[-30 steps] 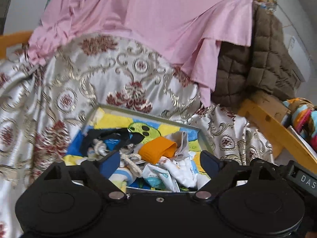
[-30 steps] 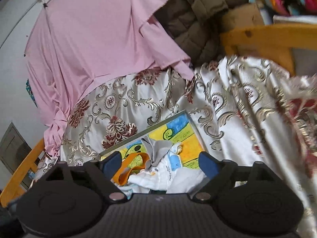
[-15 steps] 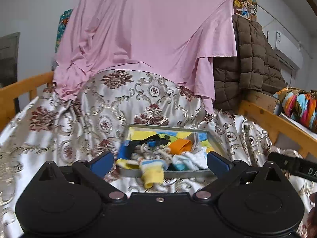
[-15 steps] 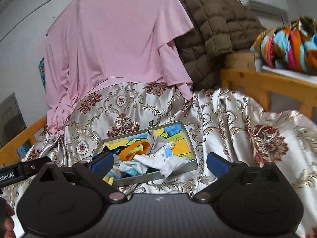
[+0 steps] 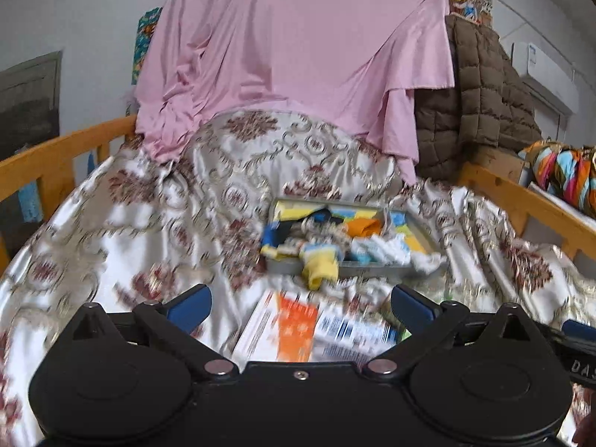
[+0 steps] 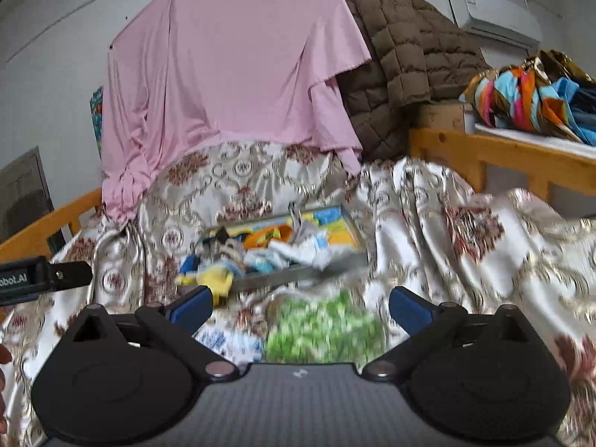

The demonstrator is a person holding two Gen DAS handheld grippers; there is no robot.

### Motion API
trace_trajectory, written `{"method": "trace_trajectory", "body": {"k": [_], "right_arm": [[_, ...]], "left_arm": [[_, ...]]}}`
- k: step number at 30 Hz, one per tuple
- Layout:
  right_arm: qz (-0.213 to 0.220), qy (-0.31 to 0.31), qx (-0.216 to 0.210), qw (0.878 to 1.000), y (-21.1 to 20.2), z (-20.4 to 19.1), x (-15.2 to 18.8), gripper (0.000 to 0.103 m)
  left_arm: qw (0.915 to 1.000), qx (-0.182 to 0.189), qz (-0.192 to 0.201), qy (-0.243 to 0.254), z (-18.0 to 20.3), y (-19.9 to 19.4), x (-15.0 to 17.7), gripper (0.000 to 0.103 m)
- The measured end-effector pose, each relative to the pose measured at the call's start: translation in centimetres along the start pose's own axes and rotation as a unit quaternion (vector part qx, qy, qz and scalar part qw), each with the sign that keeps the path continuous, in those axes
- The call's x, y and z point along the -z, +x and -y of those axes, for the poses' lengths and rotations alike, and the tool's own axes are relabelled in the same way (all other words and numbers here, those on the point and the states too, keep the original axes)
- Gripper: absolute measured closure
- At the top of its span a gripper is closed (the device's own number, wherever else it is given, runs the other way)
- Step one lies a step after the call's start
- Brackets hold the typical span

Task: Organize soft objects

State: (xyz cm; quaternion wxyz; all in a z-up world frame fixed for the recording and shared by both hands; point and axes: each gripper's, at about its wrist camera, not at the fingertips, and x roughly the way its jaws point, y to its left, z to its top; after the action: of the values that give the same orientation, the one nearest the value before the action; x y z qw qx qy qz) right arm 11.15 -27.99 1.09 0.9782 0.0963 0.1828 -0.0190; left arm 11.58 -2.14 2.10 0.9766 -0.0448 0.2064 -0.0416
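Both jaws stay wide open and empty, and the tray [image 5: 350, 270] of socks [image 5: 320, 266] is now farther ahead of them.

A bedroom in a home — a wooden bed frame [image 5: 56, 152] rails in a mattress covered with a satin floral bedspread [image 5: 156, 216]. A pink sheet [image 6: 238, 67] hangs from a line along the white wall, with a brown quilted coat [image 6: 406, 59] beside it. An air conditioner [image 6: 495, 15] sits high on the wall, and bright striped fabric [image 6: 521, 93] is bundled on a neighbouring bed — ordinary household clutter.
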Motion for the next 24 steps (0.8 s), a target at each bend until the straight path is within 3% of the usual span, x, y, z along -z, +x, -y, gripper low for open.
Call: {"method": "trace_trajectory", "body": {"k": [5,8,24], "right_arm": [[-0.024,-0.006,0.01,1.0,-1.1,-0.2,2.4,0.0],[-0.038,-0.005,0.015,0.999,-1.4,-0.3,3.3,0.0],[-0.031,-0.028,0.026,0.999,-2.5,-1.5,4.6,0.0]], "left_arm": [[0.9994,-0.014,-0.032,-0.001,-0.7,-1.0,2.9,0.001],[0.9992,-0.016,-0.031,0.019,-0.5,-1.5,3.9,0.001],[0.9986,-0.036,-0.031,0.024,-0.4,-1.2,4.5,0.001]]}}
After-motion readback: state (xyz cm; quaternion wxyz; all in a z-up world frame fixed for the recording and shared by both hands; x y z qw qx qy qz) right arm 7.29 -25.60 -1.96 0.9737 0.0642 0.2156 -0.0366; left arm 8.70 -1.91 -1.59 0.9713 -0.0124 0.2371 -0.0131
